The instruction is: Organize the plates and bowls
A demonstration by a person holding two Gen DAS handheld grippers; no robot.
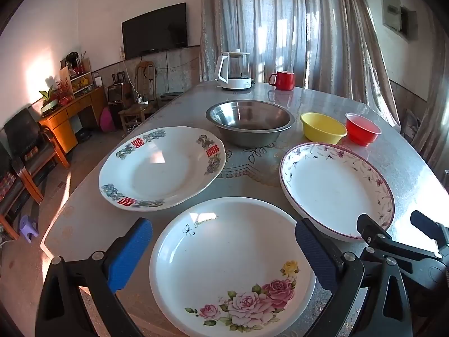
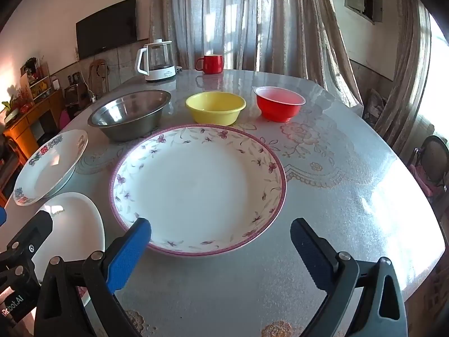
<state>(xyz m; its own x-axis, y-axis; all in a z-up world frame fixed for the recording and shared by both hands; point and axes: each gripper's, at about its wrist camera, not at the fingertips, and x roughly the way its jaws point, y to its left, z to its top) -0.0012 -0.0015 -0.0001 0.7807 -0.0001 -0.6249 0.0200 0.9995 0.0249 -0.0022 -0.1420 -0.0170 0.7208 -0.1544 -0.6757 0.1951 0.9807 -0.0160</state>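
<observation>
You've got both grippers hanging over the near edge of the table (image 2: pixel 350 185), angled down at it, and neither one is holding anything. Your left gripper (image 1: pixel 224 252) has its blue pads spread wide, with the rose plate (image 1: pixel 233 269) sitting under the gap, not pinched. Your right gripper (image 2: pixel 221 248) is spread just as wide; its left pad overlaps the near rim of the purple-flower plate (image 2: pixel 196 185), though whether it actually touches is hard to say.

Layout from the left camera: rose plate closest to you, the plate with red characters (image 1: pixel 162 168) behind it to the left, the purple-flower plate to the right. All three look separate, nothing stacked.

Further back there's a row of bowls: the steel bowl (image 2: pixel 130 113) on the left, the yellow bowl (image 2: pixel 215 106) in the middle, the red bowl (image 2: pixel 279 104) on the right. They sit near each other but apart, all empty as far as you can see.

At the far end of the table a white kettle (image 2: pixel 157 61) and a red mug (image 2: pixel 212 63) stand side by side in front of the curtains (image 2: pixel 252 19).
</observation>
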